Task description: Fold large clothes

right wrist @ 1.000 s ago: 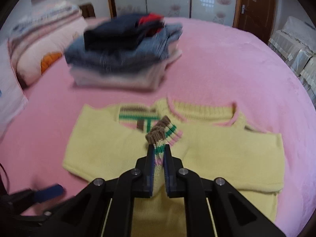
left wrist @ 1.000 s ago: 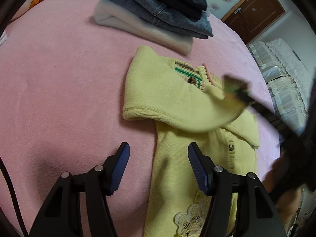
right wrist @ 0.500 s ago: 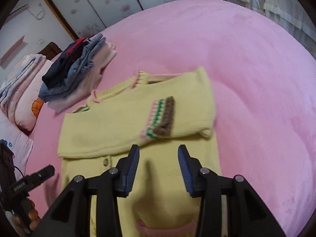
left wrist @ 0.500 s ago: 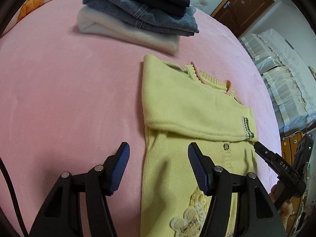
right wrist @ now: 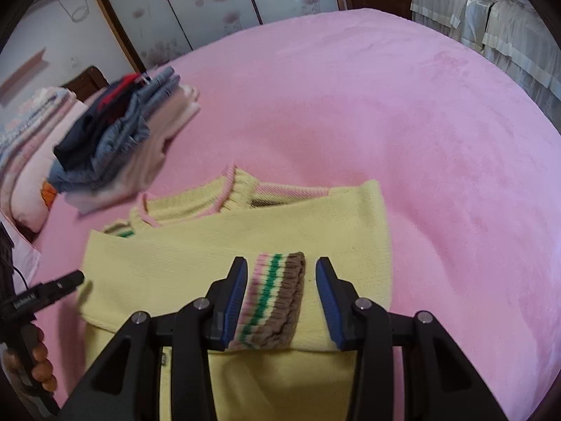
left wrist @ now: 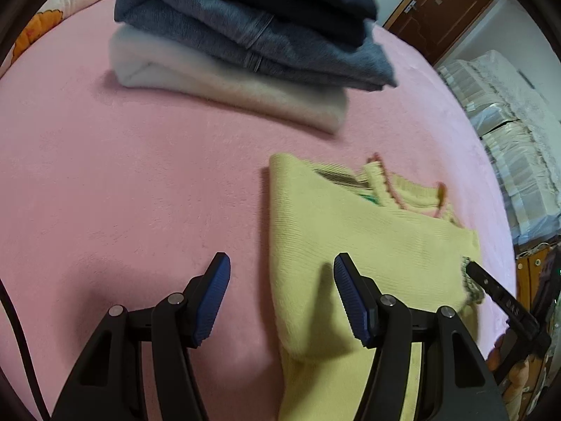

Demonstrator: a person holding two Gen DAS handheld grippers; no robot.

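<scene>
Yellow sweater (right wrist: 245,263) flat on pink bed (right wrist: 403,112), sleeves folded across. Clothes pile (left wrist: 245,45) near, apart. Right gripper (right wrist: 280,293) wide apart over striped cuff (right wrist: 273,298); second ago pinched it. Left gripper (left wrist: 280,296) apart, moved closer.

Sweater (right wrist: 245,245) lies flat on the bed (right wrist: 420,122), both sleeves folded across the chest. Cuff (right wrist: 273,298) of the upper sleeve rests on the sweater's front, between the spread fingers of the right gripper (right wrist: 280,280). Left gripper (left wrist: 280,294) hangs over the sweater's left edge, one finger above the bed cover, the other above the sleeve. Stack of folded clothes (left wrist: 245,42) sits on the bed beyond the collar, apart from the sweater. Pillows (right wrist: 28,147) lie behind the stack.
</scene>
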